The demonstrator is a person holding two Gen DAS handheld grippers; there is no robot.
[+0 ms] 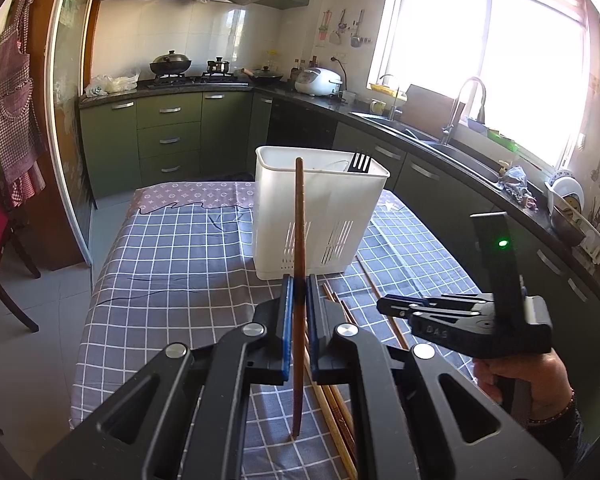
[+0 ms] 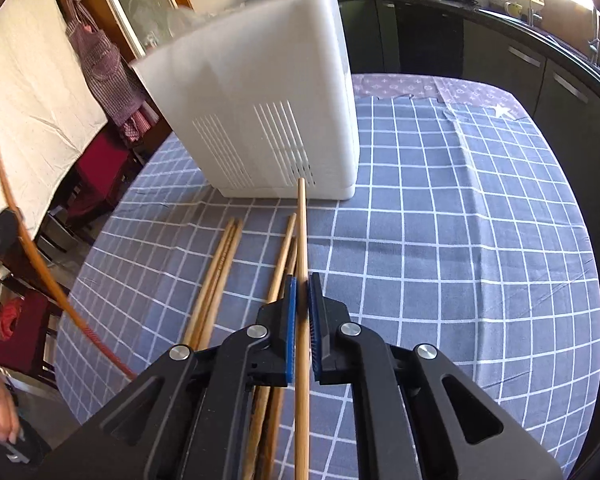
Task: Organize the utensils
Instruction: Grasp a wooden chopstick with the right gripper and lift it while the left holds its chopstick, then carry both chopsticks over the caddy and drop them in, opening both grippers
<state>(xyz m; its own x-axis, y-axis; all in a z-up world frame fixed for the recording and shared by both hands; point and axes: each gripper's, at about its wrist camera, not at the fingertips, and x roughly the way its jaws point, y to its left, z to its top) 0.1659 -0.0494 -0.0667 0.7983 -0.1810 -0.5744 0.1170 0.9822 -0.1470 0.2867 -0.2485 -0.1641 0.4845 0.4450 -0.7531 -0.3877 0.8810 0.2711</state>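
Chopsticks: loose pale ones lie on the table near its front edge, just before the white utensil holder, which stands upright toward the table's middle with black fork tines showing above its rim. Left gripper is clenched on a dark brown chopstick, held nearly upright. Right gripper is clamped on one light bamboo chopstick, its tip pointing at the holder's slotted base. Readable writing: "D.A.S" embossed on the right gripper body (left wrist view); range-hood logo too small to read. The table's right half is open checked cloth. Room: kitchen, green cabinets, sink under a bright window, checked apron hanging at the left.
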